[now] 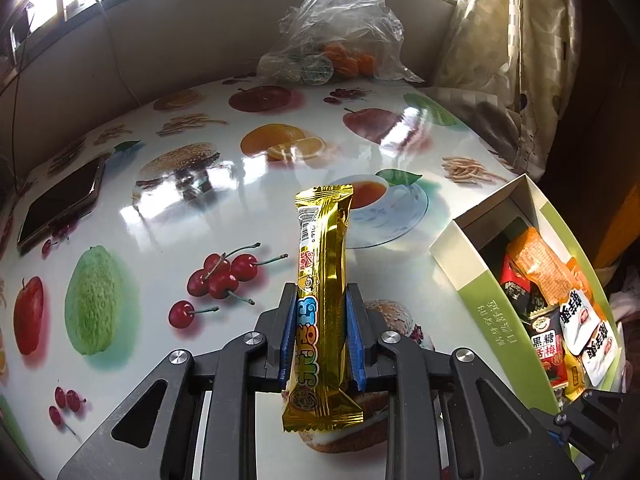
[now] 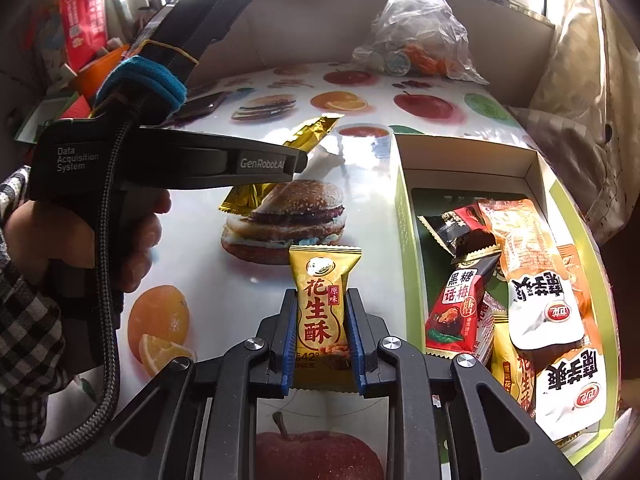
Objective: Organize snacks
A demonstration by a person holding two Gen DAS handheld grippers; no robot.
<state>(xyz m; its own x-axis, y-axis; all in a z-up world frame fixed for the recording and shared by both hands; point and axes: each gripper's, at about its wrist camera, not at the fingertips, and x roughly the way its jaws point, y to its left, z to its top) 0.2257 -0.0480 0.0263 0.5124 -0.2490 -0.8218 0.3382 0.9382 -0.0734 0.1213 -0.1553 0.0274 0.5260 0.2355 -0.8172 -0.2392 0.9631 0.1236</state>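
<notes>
So the left gripper (image 1: 321,334) is clamping a long gold foil snack bar (image 1: 325,280) between its blue pads, squeezing it around the middle, and the bar is sticking out past the fingertips over the glossy fruit-and-burger printed tabletop (image 1: 192,216). There are blue and orange bubble characters down the wrapper plus a barcode near the far end, but I can't make the characters out. The right gripper (image 2: 322,334) is pinching a small yellow candy packet (image 2: 323,312) reading 花生酥 in red, with 原味 in a little red box and "42°" near the bottom. In the right wrist view the other tool's black body is crossing the frame with "Data Acquisition System" and "GenRobot.AI" printed on it, a person's hand (image 2: 80,236) in a checked sleeve wrapping around its handle, and both ends of the gold bar are peeking out past it. Off to the right an open green-and-white cardboard box (image 2: 404,240) is sitting on the table, already holding packets: a red-and-black one (image 2: 460,304) saying 黑糖话梅糖, a couple of white-and-orange pouches (image 2: 548,308) with big black characters lying upside down, and another yellow 花生酥. Green writing is running along the box's outer wall too. At the far edge a crumpled clear plastic bag (image 1: 340,28) is slumping with orange things inside, and a dark phone (image 1: 60,204) is lying flat near the left side.
</notes>
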